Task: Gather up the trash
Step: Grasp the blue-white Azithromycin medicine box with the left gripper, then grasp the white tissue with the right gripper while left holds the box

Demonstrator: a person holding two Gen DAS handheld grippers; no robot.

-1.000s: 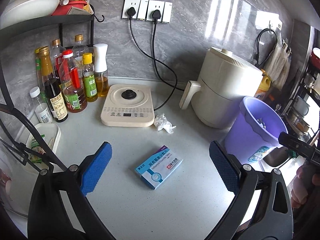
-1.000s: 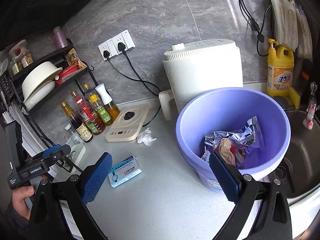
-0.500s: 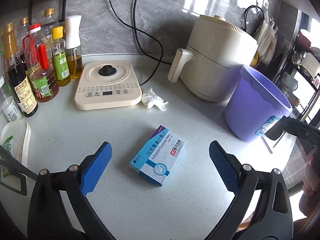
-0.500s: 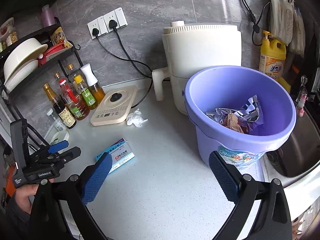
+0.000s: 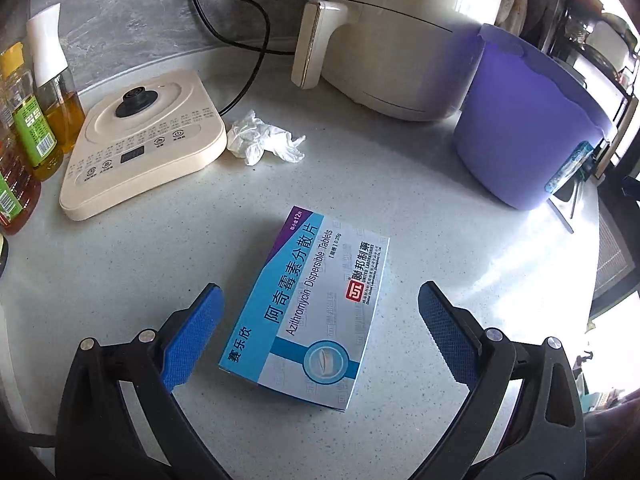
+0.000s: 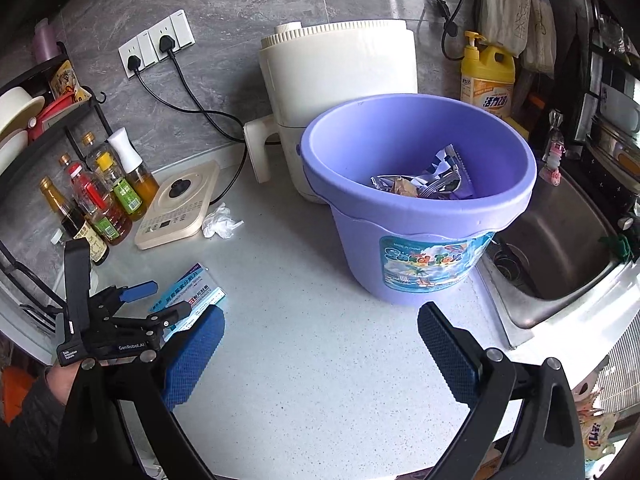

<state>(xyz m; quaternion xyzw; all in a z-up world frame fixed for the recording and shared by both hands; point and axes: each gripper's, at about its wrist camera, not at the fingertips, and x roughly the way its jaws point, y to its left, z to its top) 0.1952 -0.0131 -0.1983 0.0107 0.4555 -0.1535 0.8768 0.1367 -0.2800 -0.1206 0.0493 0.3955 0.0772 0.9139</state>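
The left gripper [image 5: 320, 328] sits low in the left wrist view with its blue pads spread wide, one on each side of a blue and white medicine box [image 5: 308, 308] that lies flat on the speckled counter [image 5: 120, 272] in the lower middle of the frame. The pads are near the box's sides but not touching it. In the right wrist view the same gripper [image 6: 156, 300] shows at the lower left, its two fingers straddling the box [image 6: 192, 288], held by a hand [image 6: 56, 380] in the bottom left corner.

Above the box, near the centre of the left wrist view, a crumpled white tissue [image 5: 264, 140] lies on the counter just beside the corner of a cream hot plate [image 5: 140, 140]. Bottles of oil and sauce [image 5: 24, 136] stand along the left edge. A cream air fryer [image 5: 400, 32] fills the upper middle, and a purple bucket [image 5: 520, 128] stands just to its right in the upper right of the frame.

The right gripper [image 6: 320, 348] hangs at the bottom of its own view, its pads spread apart and holding nothing, with bare counter between them. The bucket [image 6: 420, 208] stands in the middle of that frame, with crinkled foil wrappers [image 6: 428, 180] lying inside it. A steel sink [image 6: 560, 240] is at the right, and a yellow soap bottle [image 6: 488, 76] stands behind the bucket at the upper right.
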